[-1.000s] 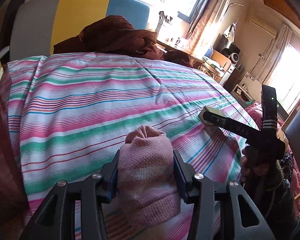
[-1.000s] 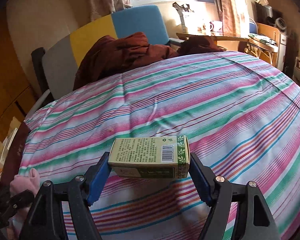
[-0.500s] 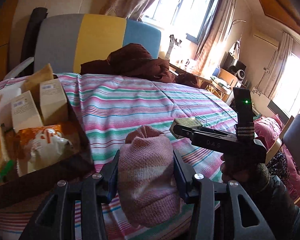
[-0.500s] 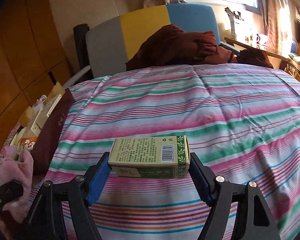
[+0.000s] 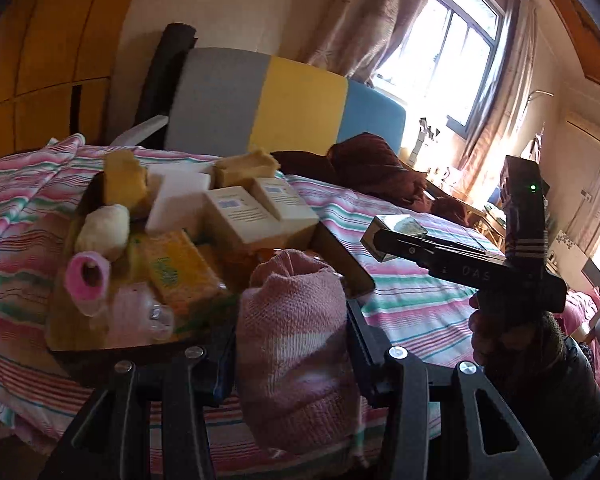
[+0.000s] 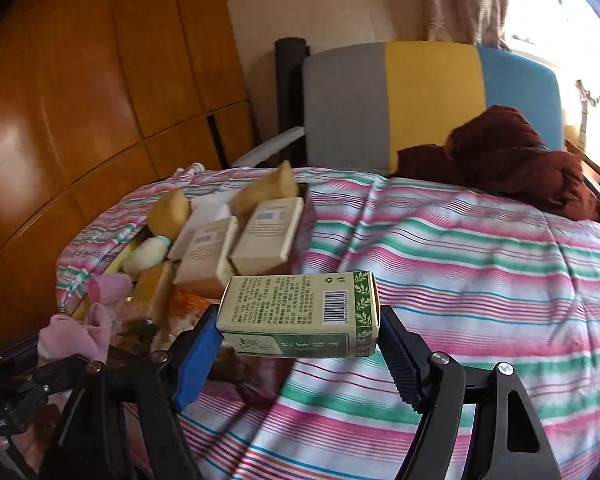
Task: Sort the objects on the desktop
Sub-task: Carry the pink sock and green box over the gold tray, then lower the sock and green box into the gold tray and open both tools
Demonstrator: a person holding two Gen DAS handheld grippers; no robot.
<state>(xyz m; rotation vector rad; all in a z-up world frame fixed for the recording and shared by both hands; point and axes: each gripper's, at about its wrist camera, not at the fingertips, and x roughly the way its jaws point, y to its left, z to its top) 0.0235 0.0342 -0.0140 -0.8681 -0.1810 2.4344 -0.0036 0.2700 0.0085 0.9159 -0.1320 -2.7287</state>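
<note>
So on my feeds right now, using the dark brown box full of sorted stuff (image 5: 204, 344) as the landmark, going left to right.

Inside that box I can see a rolled pink-and-white sock (image 5: 87, 276) near its left front corner, a cream-coloured rolled sock (image 5: 102, 230) just behind it, an orange-yellow packet (image 5: 180, 272) in the middle, and two upright beige cardboard cartons with blue labels (image 5: 242, 218) toward the back right. A white flat box (image 5: 178, 200) sits behind those, with a couple of tan lumpy things at the rear that I can't make out.

My left gripper (image 5: 292, 344) hangs at the box's front right edge, its jaws clamped on a chunky pink knitted sock (image 5: 296, 344). The sock stands upright between the pads and its top pokes up over the box's rim. From the right camera the same sock (image 6: 78, 334) shows at the box's near side.

Right of the box, over the pink, green and white striped bedspread (image 6: 480, 272), my right gripper (image 6: 300, 340) is pinching a pale green rectangular carton with a barcode and leaf pattern (image 6: 300, 316) by its two short ends, held level and off the bedding. In the left camera that carton (image 5: 396, 236) sits just past the box's right side.

Further right and back, a crumpled dark red blanket (image 6: 512, 160) lies on the bed against the grey, yellow and blue headboard (image 6: 428, 92).
</note>
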